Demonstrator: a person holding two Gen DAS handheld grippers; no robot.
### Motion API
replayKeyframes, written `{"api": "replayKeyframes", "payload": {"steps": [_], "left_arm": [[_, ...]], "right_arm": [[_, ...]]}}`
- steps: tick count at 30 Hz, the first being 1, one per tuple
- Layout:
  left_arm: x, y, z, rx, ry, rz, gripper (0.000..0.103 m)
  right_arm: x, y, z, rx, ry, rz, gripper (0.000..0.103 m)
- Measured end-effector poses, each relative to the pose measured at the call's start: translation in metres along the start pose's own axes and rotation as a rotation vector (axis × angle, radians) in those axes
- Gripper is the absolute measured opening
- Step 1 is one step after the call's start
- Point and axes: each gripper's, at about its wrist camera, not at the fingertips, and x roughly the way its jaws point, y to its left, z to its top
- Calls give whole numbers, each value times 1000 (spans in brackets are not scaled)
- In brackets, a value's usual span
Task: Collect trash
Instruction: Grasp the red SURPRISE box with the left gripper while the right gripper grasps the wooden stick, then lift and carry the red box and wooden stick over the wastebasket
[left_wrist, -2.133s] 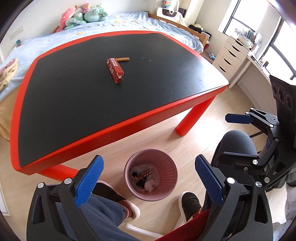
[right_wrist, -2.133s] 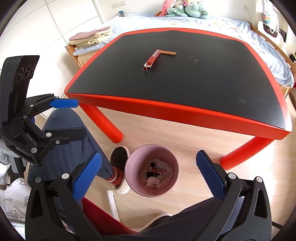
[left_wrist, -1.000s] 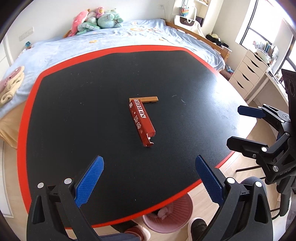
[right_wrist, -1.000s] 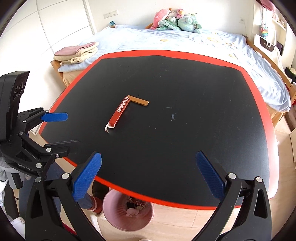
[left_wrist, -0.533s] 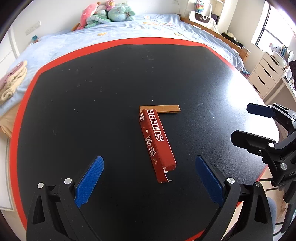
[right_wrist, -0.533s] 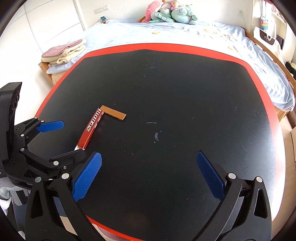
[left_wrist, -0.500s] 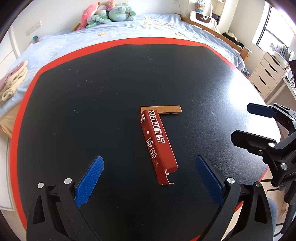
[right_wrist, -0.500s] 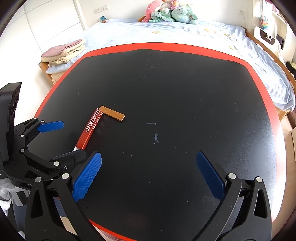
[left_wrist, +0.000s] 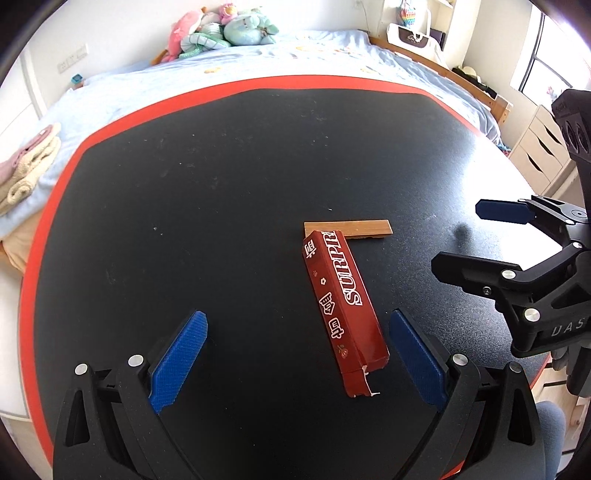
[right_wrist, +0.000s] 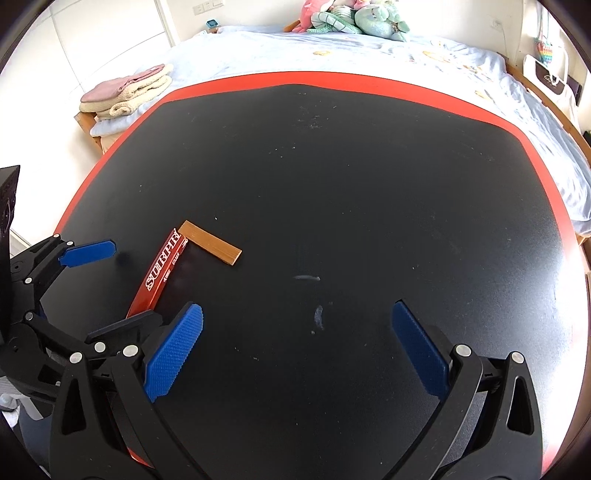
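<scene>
A long red carton (left_wrist: 341, 302) printed with white letters lies on the black table top (left_wrist: 184, 221), its torn end toward me. A thin brown stick (left_wrist: 347, 227) lies across its far end. My left gripper (left_wrist: 297, 356) is open just above the table, and the carton's near end sits between its fingers, close to the right one. In the right wrist view the carton (right_wrist: 160, 275) and the stick (right_wrist: 210, 242) lie at the left. My right gripper (right_wrist: 297, 349) is open over bare table, to the right of the carton.
The table has a red rim (right_wrist: 369, 79). A bed with blue sheets (right_wrist: 332, 51) and plush toys (left_wrist: 221, 31) stands behind it. Folded towels (right_wrist: 125, 94) lie at the left, white drawers (left_wrist: 543, 155) at the right.
Both grippers have moved forward and lower over the table. The left gripper has closed in on the red carton, whose near end now lies between its fingers. The bin has gone out of view.
</scene>
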Motion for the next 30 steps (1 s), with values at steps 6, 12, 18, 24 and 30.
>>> {"api": "replayKeyframes", "payload": {"steps": [6, 12, 18, 24, 30], "left_arm": [[2, 1, 2, 8, -8, 8, 88], [0, 6, 4, 14, -18, 24, 72], [-3, 10, 6, 20, -28, 35, 53], [-4, 18, 8, 22, -28, 34, 28], [-3, 22, 11, 18, -24, 10, 14]], "right_arm": [[14, 6, 12, -41, 10, 1, 100], [26, 14, 24, -91, 9, -1, 100], [27, 25, 28, -145, -5, 24, 92], [26, 39, 33, -202, -19, 9, 58], [23, 48, 33, -223, -13, 23, 14]]}}
